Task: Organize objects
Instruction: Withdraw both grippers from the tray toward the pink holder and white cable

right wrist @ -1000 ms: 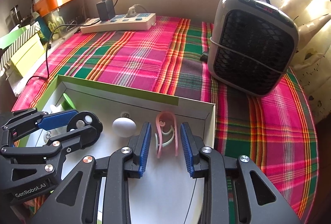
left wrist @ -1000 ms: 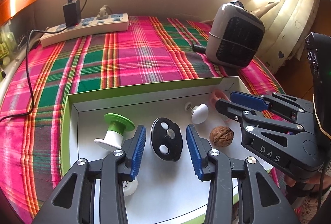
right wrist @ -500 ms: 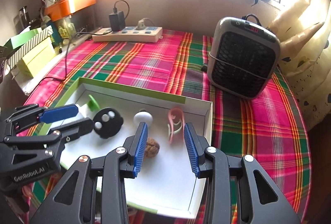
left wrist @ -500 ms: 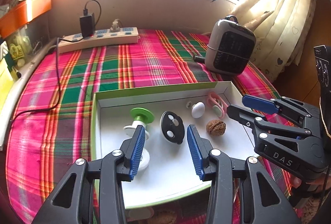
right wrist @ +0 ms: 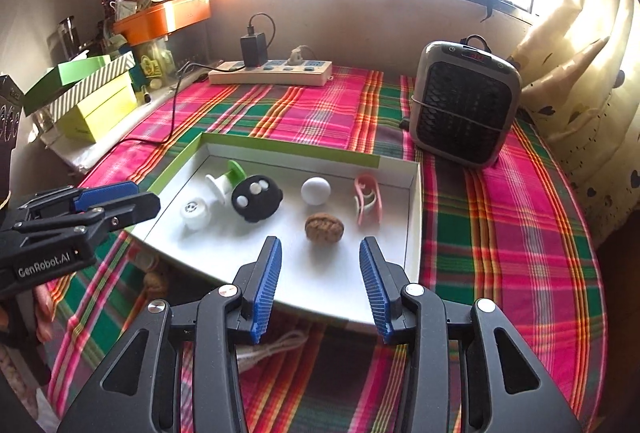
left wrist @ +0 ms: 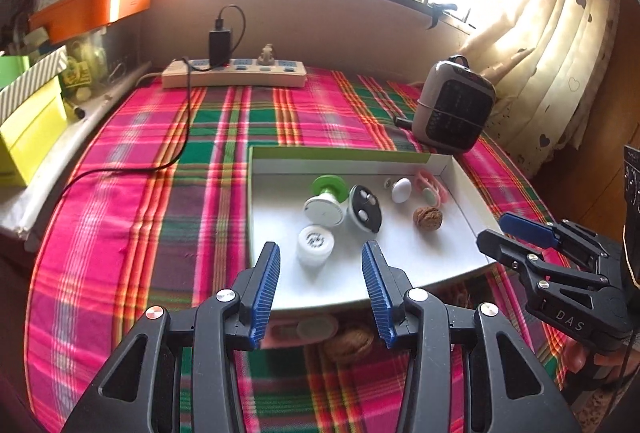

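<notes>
Tray [right wrist: 412, 217] sitting on plaid tabletop [right wrist: 500, 233], holding walnut [right wrist: 324, 228], pink clip [right wrist: 367, 199]. Left gripper [left wrist: 320, 281] jaws standing spread, empty; right gripper [right wrist: 320, 281] jaws opening, gripping nothing.

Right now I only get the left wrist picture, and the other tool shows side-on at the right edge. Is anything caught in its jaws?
Observer: No. The right wrist view looks straight along the right gripper. Its jaws are opening with nothing between them, and the walnut lies in the tray just past their tips.
Operator: Is there any writing on the tool I'm looking along? I can't see its side.
Observer: Yes. In the right wrist view the left gripper has GenRobot.AI printed in white on its side.
</notes>
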Demonstrator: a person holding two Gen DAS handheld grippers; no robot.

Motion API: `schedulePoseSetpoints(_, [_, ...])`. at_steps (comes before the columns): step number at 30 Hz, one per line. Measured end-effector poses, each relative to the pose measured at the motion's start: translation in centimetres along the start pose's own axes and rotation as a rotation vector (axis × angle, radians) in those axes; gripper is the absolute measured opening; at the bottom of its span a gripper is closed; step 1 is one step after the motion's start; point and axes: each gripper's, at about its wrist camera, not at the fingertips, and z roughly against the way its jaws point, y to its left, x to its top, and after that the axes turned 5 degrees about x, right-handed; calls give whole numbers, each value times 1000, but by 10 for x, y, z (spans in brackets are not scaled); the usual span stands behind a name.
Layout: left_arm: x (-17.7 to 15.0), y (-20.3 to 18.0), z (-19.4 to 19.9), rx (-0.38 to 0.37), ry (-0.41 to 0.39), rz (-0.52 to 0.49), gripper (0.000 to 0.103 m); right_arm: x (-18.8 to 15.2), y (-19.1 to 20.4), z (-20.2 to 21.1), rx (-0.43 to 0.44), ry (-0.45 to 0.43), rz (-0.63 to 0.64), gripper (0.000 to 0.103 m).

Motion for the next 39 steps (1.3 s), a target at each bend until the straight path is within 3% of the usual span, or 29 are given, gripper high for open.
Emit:
schedulePoseSetpoints(7, [-18, 16, 11, 2, 1, 50, 41, -20, 7, 6, 15, 9, -4, 43])
schedulePoseSetpoints(16, [-37, 35, -2, 1, 60, 112, 42, -42, 16, 2, 37, 42, -7, 54])
schedulePoseSetpoints(22, [-41, 36, -13, -37, 77, 115, 44, -51, 23, -3, 43, 58, -12, 64])
schedulePoseSetpoints(39, [-46, 18, -8, -89, 81, 71, 45, -56, 24, -13, -46, 102, 1, 67])
